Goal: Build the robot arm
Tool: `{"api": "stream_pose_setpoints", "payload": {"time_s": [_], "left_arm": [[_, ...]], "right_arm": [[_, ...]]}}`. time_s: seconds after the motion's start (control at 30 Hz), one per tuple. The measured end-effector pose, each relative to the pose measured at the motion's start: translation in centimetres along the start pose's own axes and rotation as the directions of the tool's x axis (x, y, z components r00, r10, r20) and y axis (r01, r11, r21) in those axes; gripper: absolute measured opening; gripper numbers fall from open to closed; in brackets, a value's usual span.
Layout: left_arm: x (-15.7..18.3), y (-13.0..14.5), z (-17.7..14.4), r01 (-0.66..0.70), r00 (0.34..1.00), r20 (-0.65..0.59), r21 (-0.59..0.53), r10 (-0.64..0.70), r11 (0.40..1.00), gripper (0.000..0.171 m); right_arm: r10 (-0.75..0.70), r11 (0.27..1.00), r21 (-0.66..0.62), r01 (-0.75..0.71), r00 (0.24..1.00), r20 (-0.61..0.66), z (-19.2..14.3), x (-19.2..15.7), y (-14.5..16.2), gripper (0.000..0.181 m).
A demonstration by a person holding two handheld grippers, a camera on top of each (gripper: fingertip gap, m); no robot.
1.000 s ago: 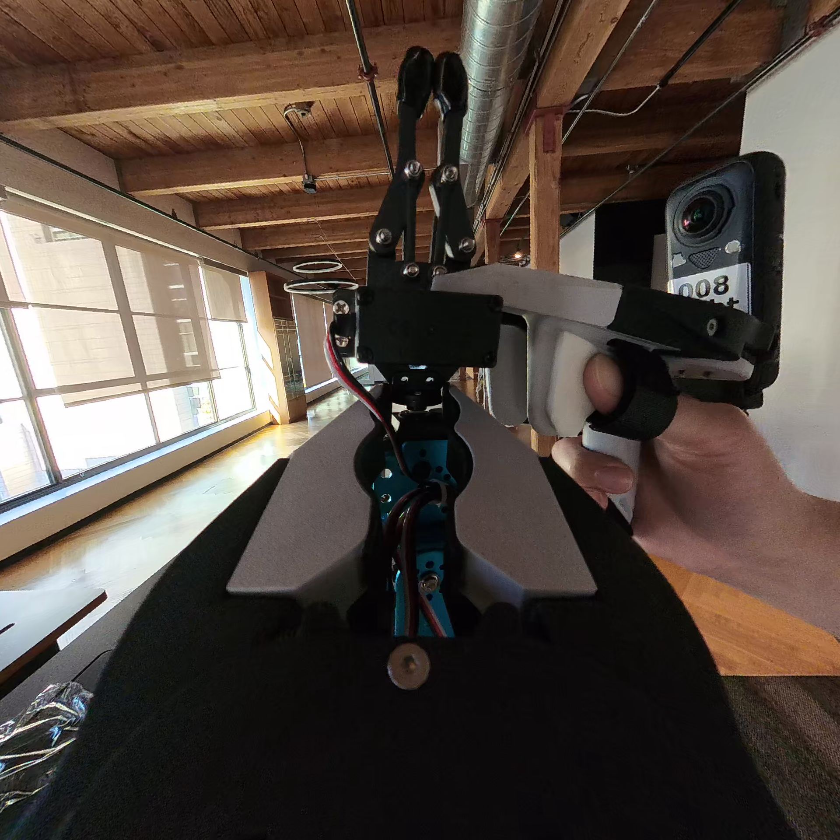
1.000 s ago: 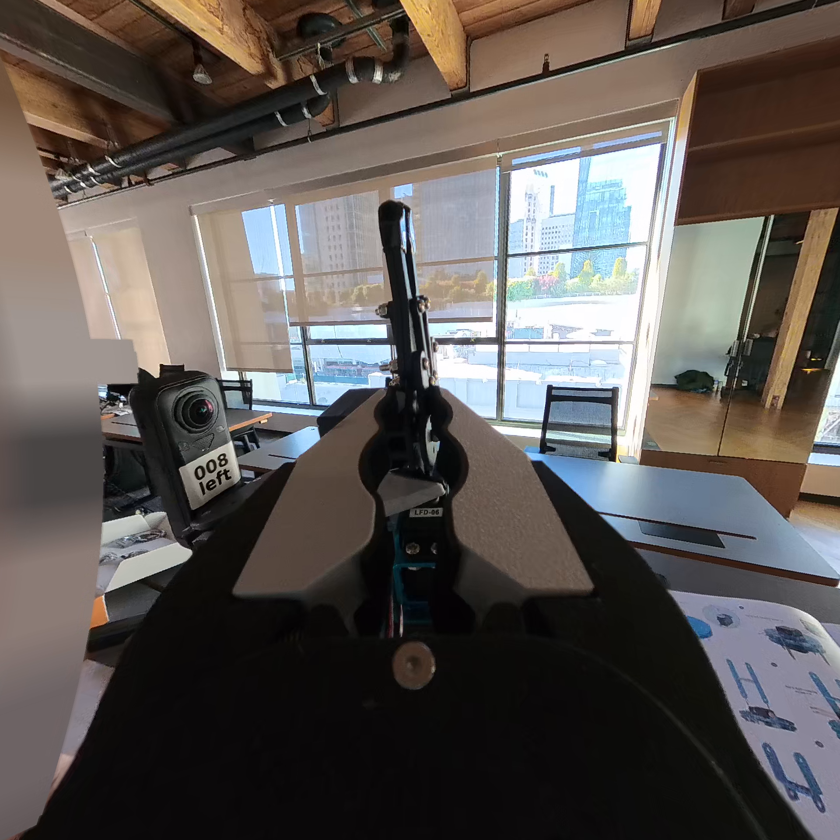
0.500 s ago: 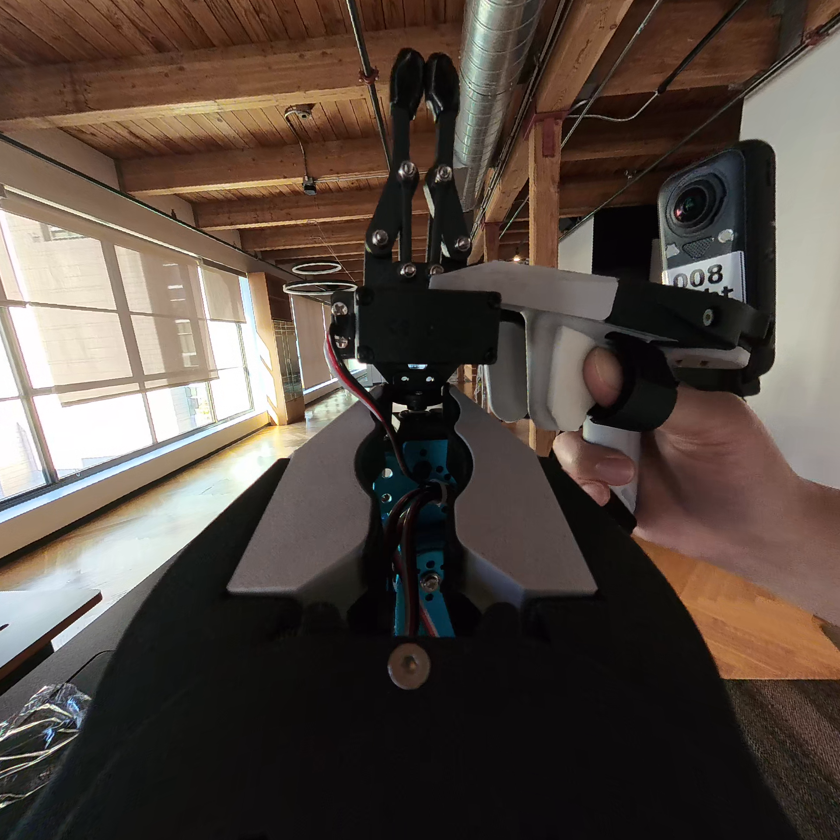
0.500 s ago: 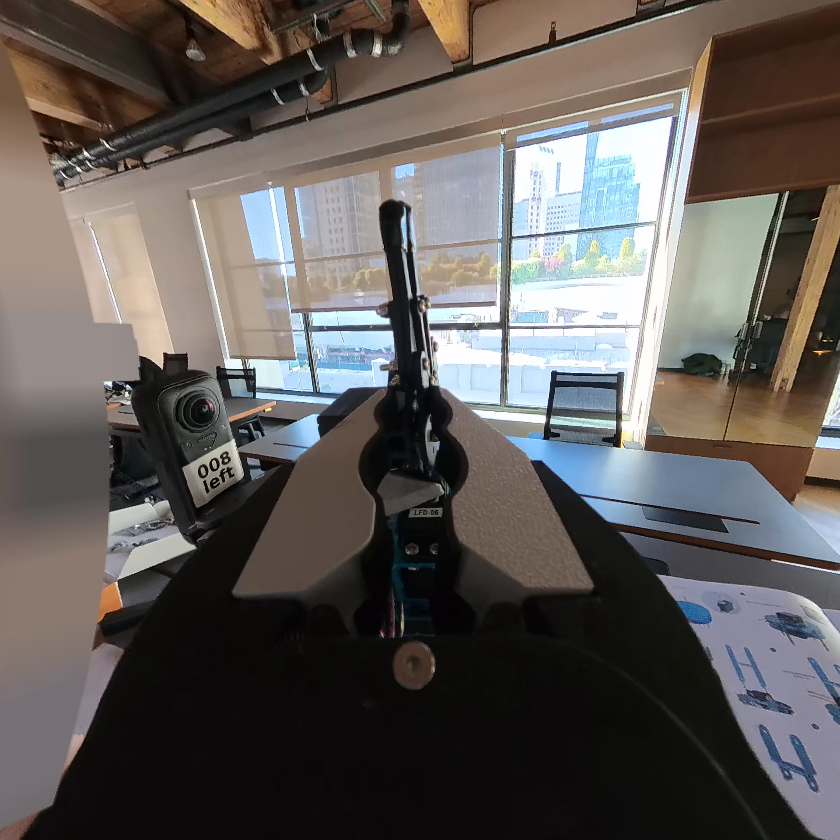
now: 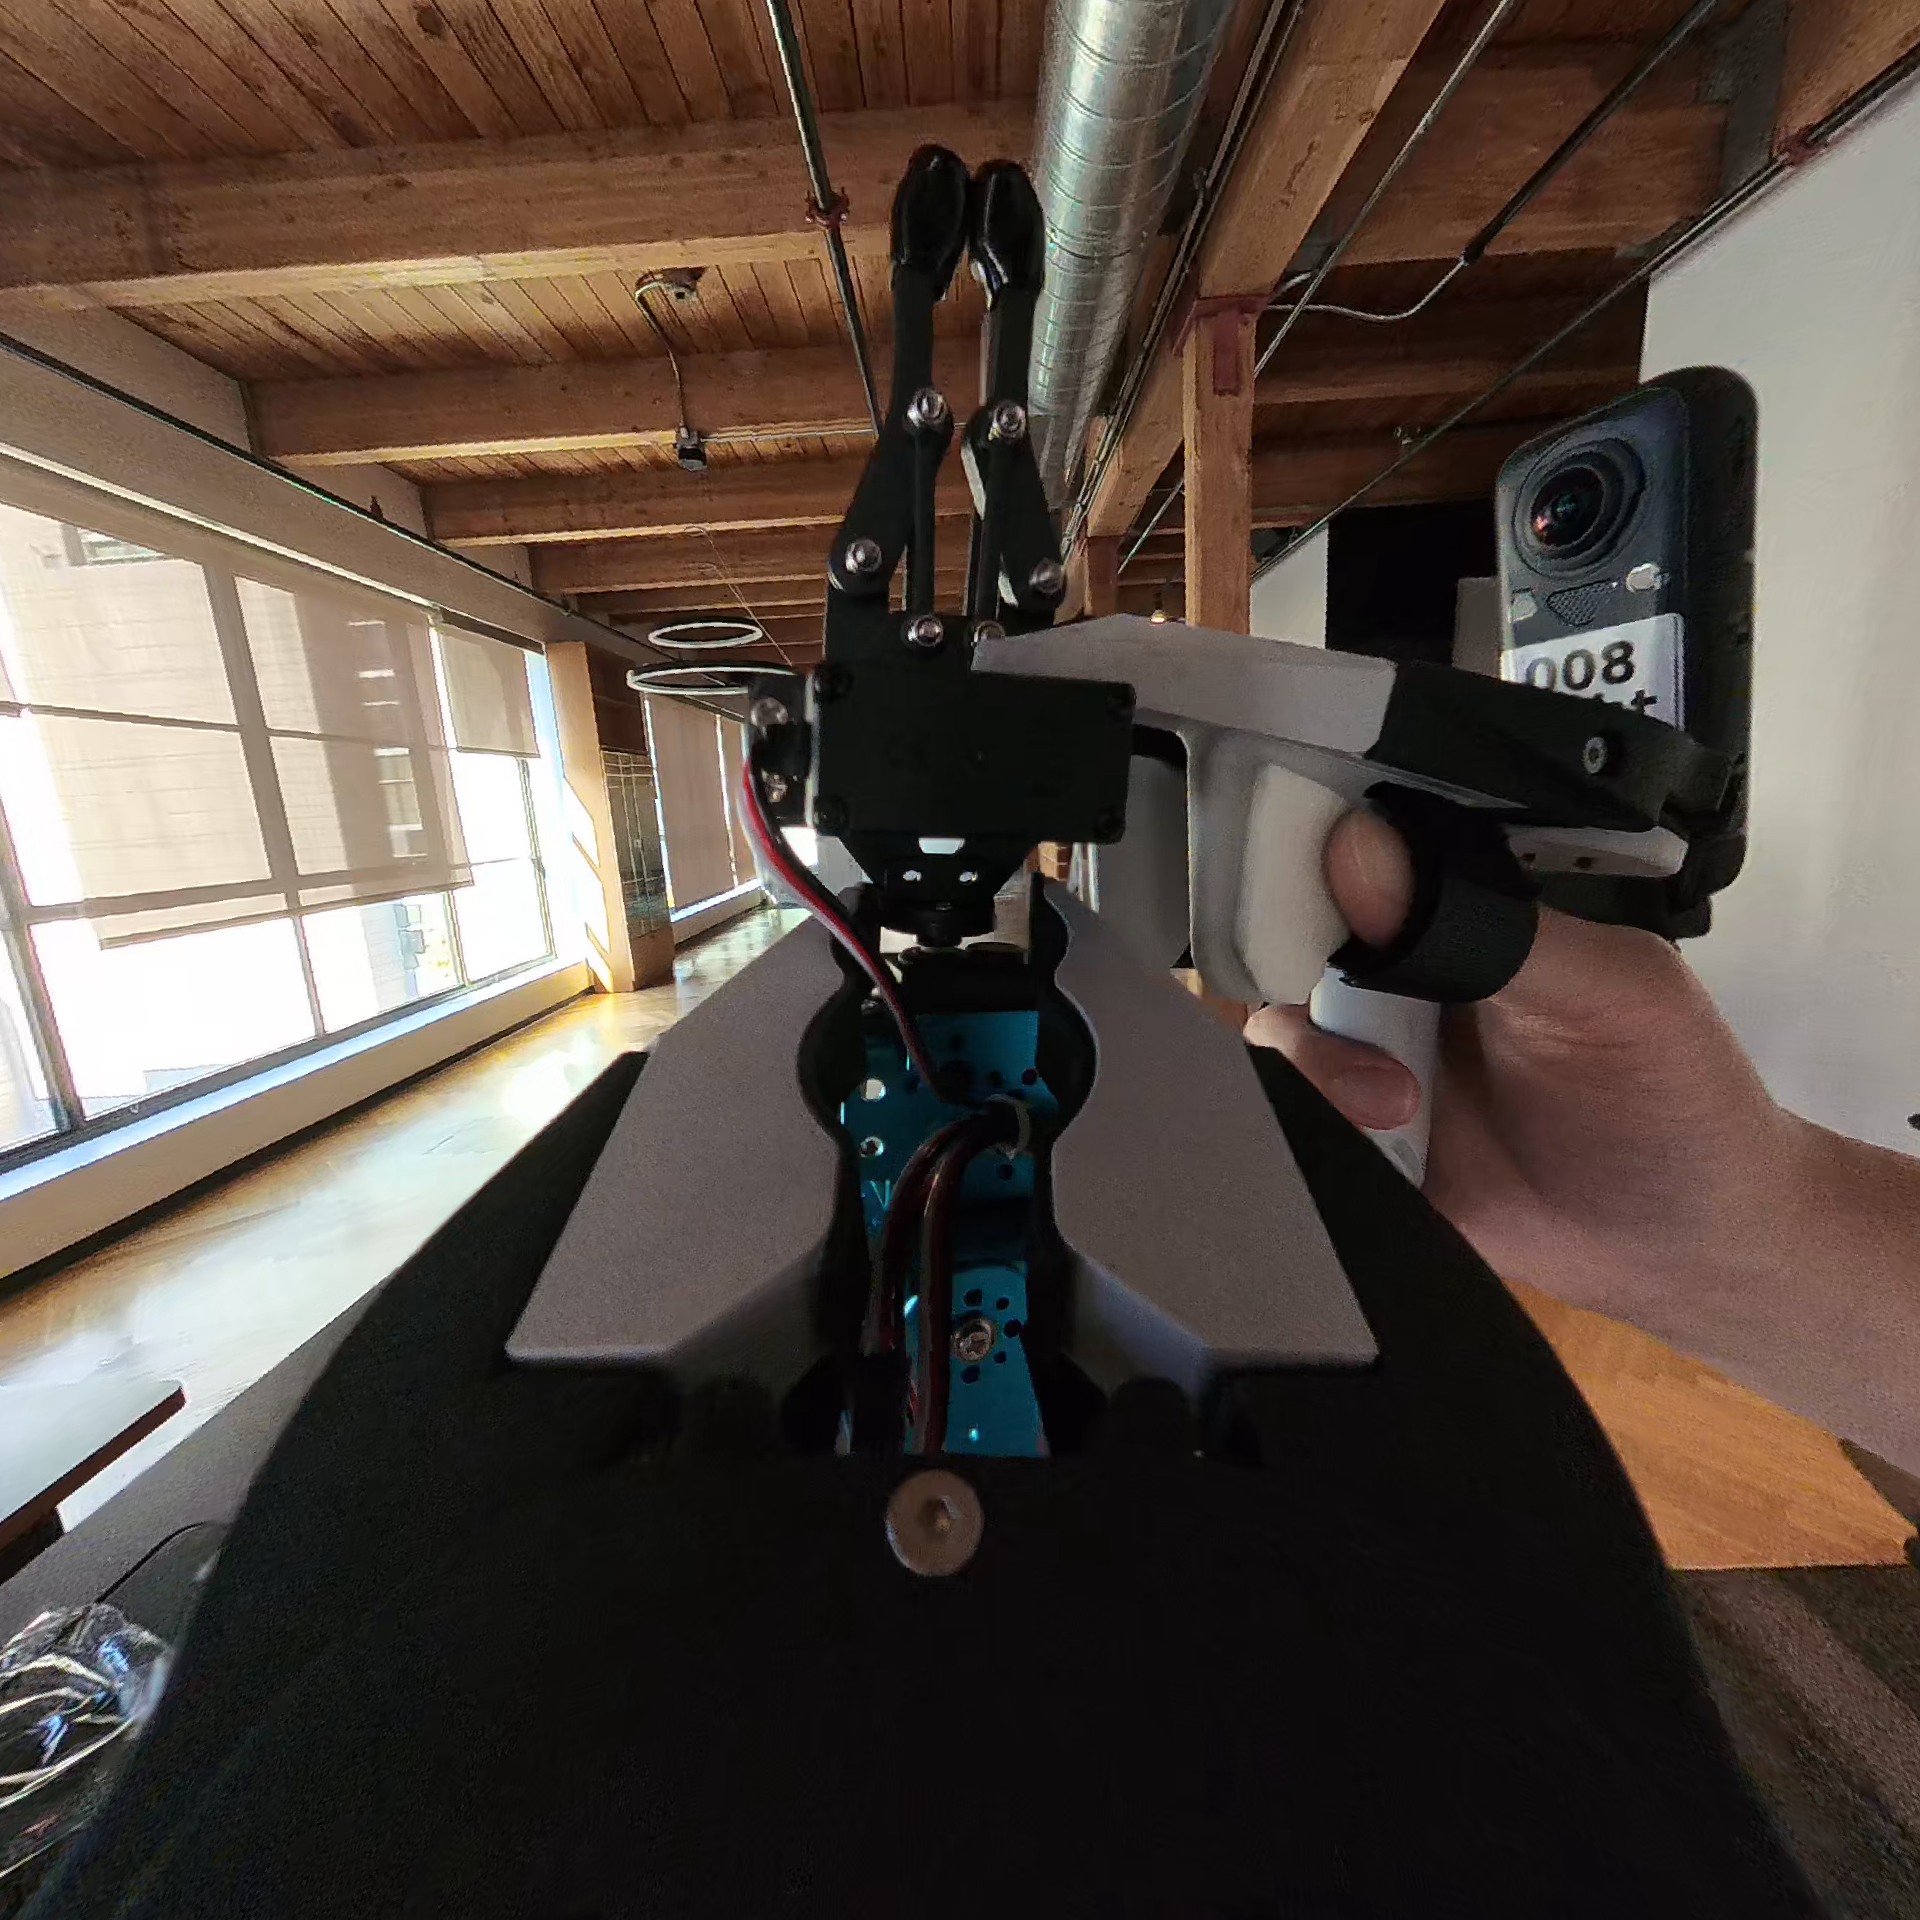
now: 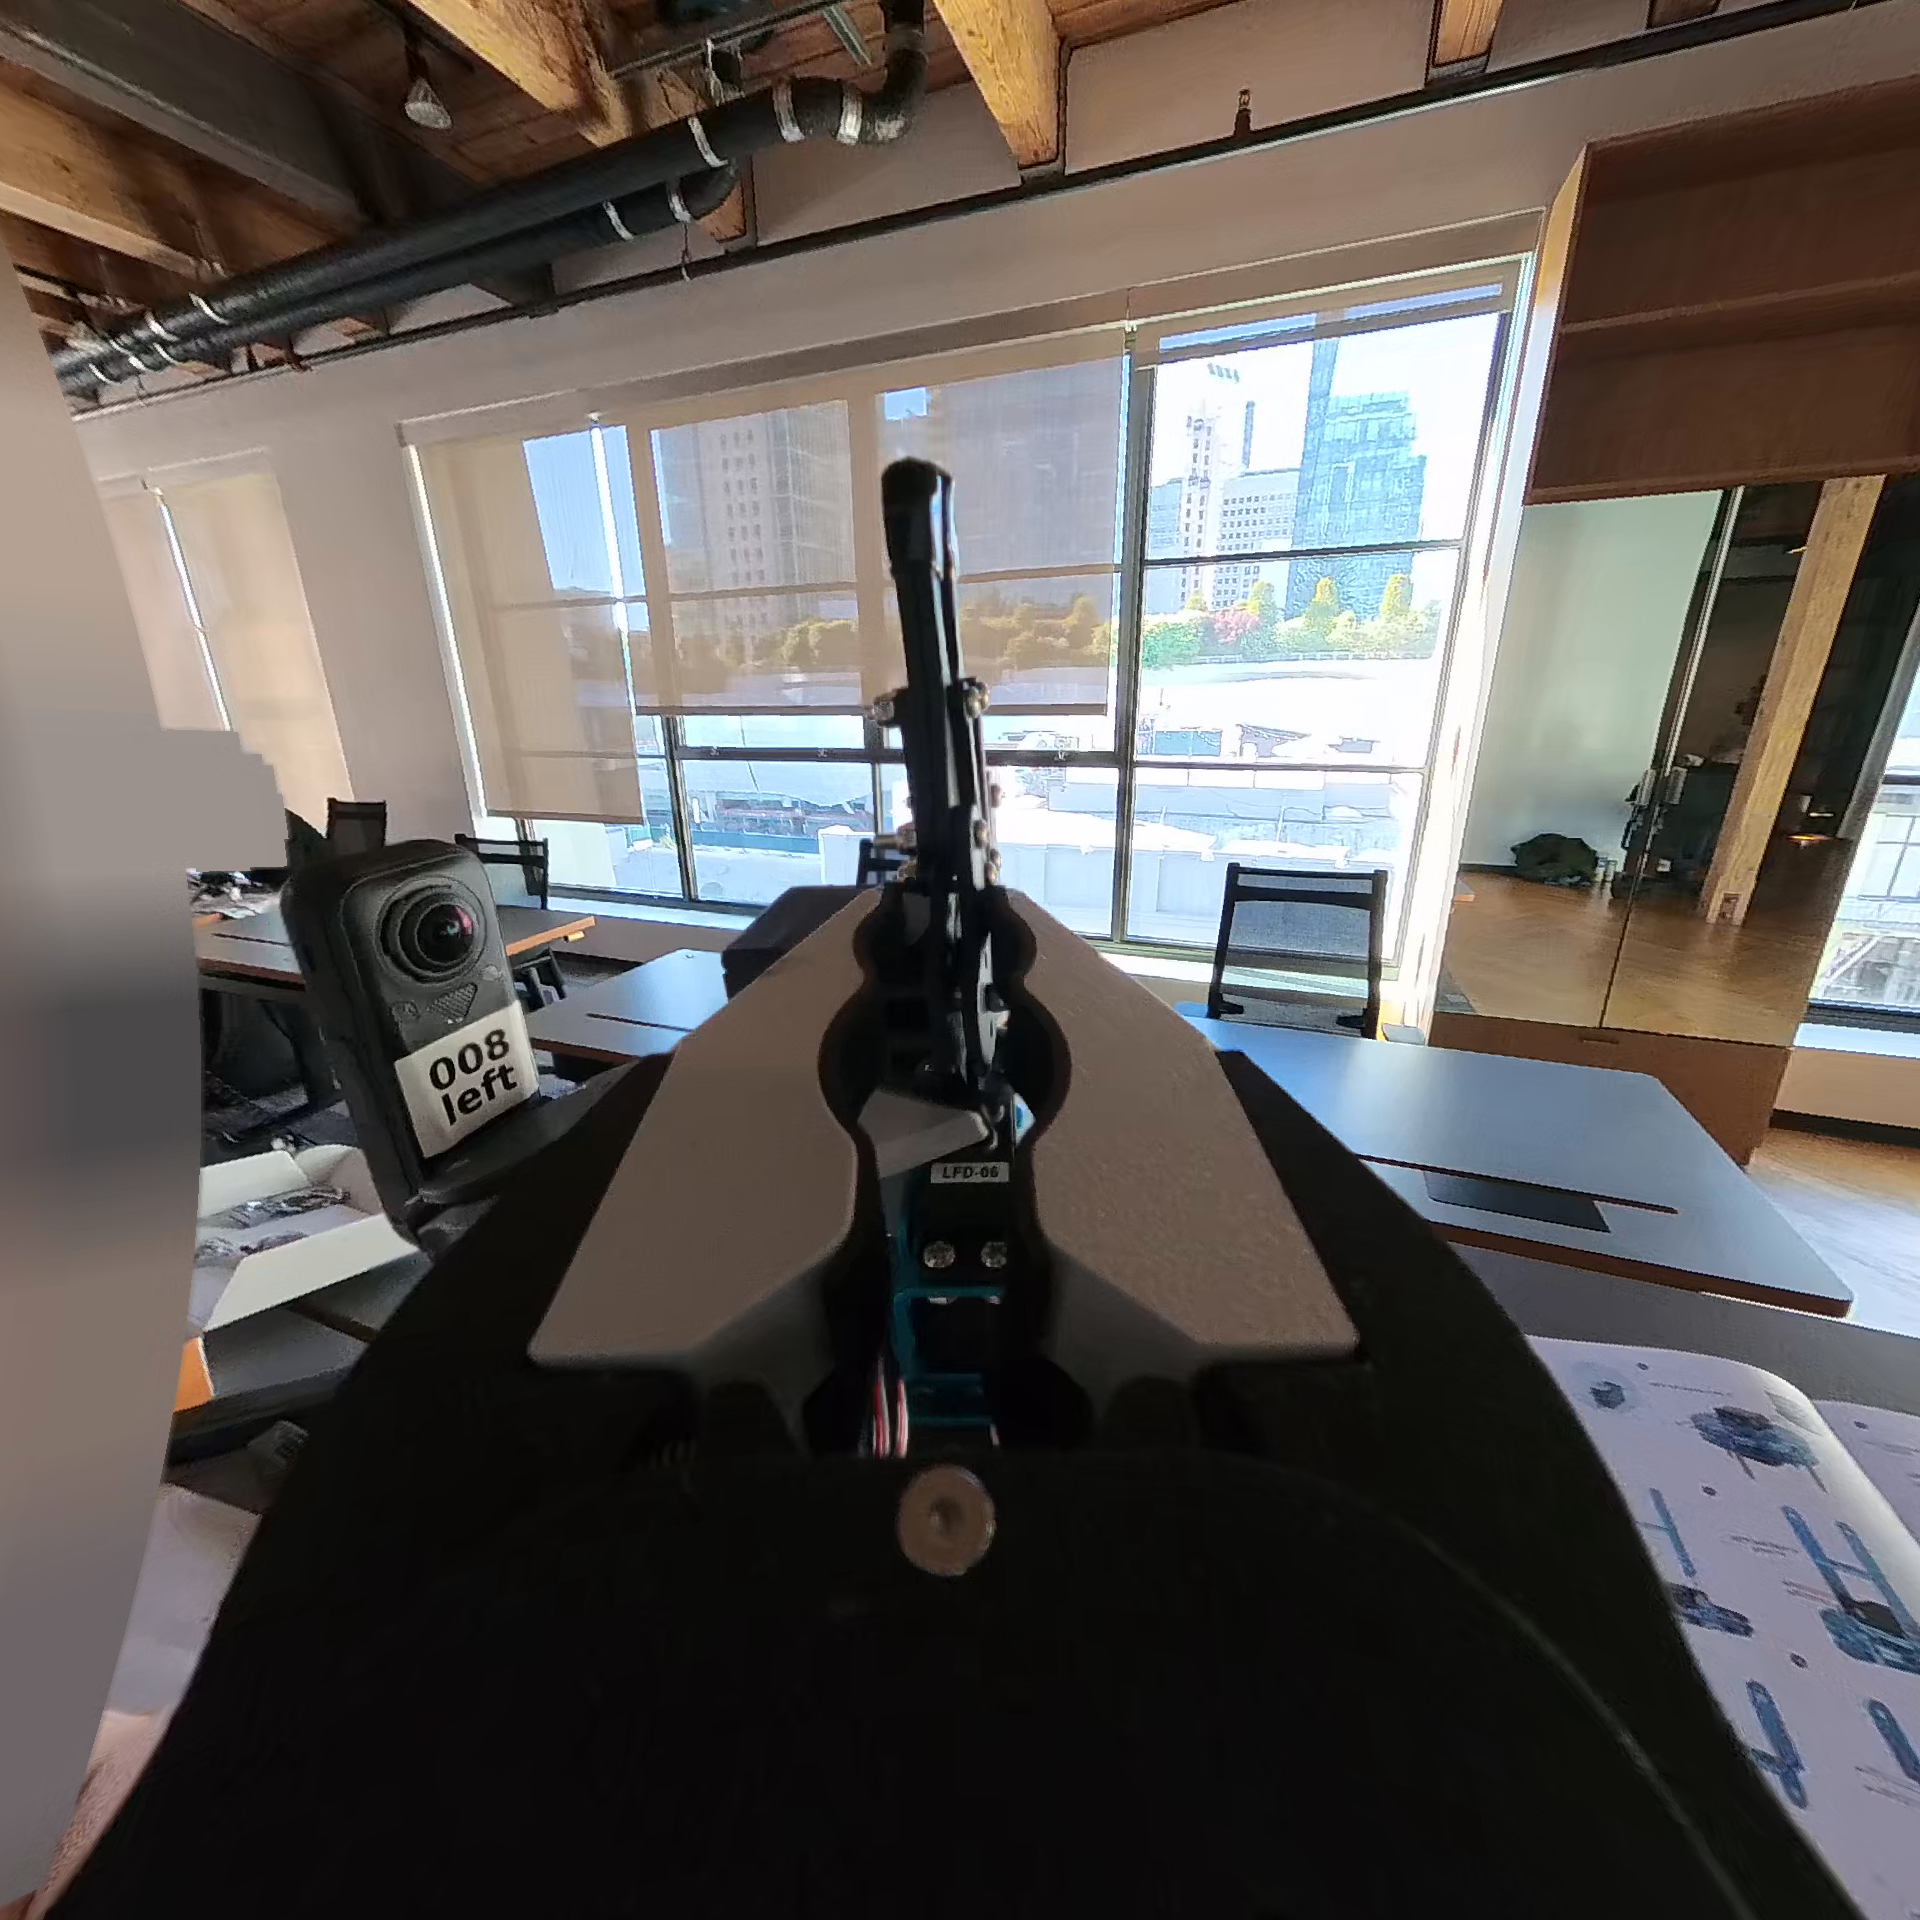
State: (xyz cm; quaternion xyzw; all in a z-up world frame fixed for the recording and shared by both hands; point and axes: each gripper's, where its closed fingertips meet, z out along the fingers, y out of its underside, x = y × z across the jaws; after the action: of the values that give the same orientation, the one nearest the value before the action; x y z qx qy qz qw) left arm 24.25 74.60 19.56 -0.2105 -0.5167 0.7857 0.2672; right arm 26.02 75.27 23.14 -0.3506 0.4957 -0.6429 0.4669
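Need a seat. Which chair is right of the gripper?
The black chair at the dark desk, before the window; the others stand left, behind the camera.

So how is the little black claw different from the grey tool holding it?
The black claw is thin and jointed, with rounded tips almost touching. The left tool has broad, flat grey fingers set wider apart, around the claw's blue base. Both have two fingers.
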Motion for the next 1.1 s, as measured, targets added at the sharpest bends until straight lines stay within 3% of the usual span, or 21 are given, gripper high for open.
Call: {"api": "stream_pose_setpoints", "payload": {"time_s": [0.23,0.53,0.7,0.83,0.93,1.03,1.1], "left_arm": [[-0.1,0.2,-0.2,0.016,0.999,-0.034,-0.051,-0.018,0.999,0.036],[-0.2,0.5,-1.3,0.045,0.995,-0.081,-0.160,-0.059,0.986,0.066],[-0.1,-2.2,-2.8,0.082,0.990,-0.107,-0.076,-0.089,0.994,0.081],[-0.1,-3.7,-4.2,0.104,0.988,-0.109,-0.066,-0.110,0.992,0.098],[-0.5,-5.0,-5.5,0.088,0.994,-0.067,-0.037,-0.090,0.995,0.102],[-0.4,-6.3,-7.0,0.038,0.999,0.009,-0.029,-0.038,0.999,0.102],[-0.2,-7.0,-8.0,-0.017,0.996,0.091,-0.059,0.022,0.998,0.099]], "right_arm": [[-0.028,0.999,-0.033,0.027,0.999,-0.024,-0.1,0.3,0.0,0.021],[-0.023,1.000,0.002,0.024,0.999,-0.039,-0.8,0.5,-1.0,0.037],[-0.058,0.996,0.062,0.062,0.996,-0.072,-2.1,0.6,-3.1,0.051],[-0.117,0.984,0.114,0.135,0.981,-0.153,-5.6,1.3,-4.8,0.058],[-0.129,0.980,0.124,0.153,0.974,-0.187,-9.9,2.5,-4.6,0.058],[-0.167,0.983,0.040,0.179,0.965,-0.201,-15.4,5.2,-2.2,0.050],[-0.162,0.986,-0.065,0.153,0.974,-0.160,-18.9,7.6,1.2,0.040]]}}
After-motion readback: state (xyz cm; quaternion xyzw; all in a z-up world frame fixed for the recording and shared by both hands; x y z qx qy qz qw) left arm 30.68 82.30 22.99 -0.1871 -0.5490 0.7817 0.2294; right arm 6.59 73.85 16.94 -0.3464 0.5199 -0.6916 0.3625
